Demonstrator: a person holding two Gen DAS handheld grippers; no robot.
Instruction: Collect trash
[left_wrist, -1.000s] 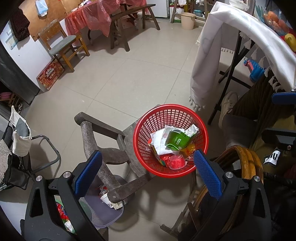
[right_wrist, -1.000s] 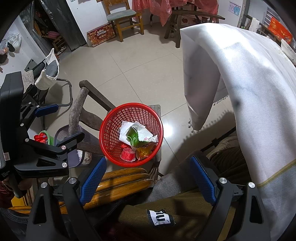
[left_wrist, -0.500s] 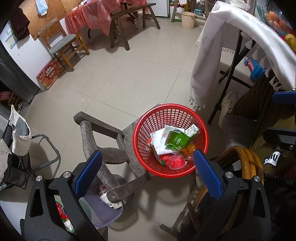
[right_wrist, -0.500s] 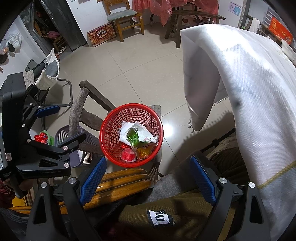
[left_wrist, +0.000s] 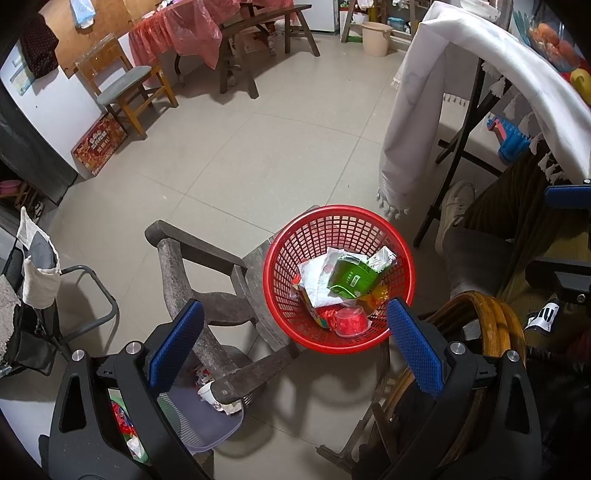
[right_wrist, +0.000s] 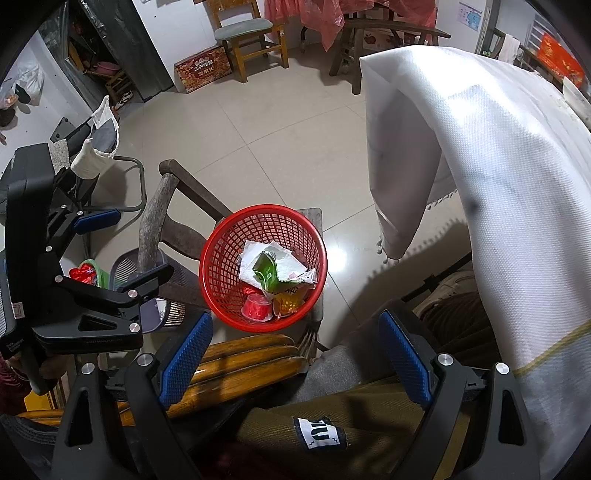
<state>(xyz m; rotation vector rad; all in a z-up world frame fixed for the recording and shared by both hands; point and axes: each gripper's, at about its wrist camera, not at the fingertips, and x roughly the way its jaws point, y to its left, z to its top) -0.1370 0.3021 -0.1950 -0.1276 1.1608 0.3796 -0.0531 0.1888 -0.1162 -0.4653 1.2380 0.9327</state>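
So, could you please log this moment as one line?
left gripper: open, empty | right gripper: open, empty | red basket: on wooden chair, holds trash

— Where does the basket (left_wrist: 338, 221) sit?
— Centre of the left wrist view, on the wooden chair (left_wrist: 207, 266), whose back lies to its left. In it lie a pouch (left_wrist: 351, 277), a paper sheet (left_wrist: 314, 273) under the pouch, and a cup (left_wrist: 349, 321) at the lower edge.
— And around it?
— The draped cloth (left_wrist: 413, 122) hangs at upper right, the mesh stool (left_wrist: 207, 421) at lower left under the chair's arm, and the bucket (left_wrist: 376, 37) at the top.
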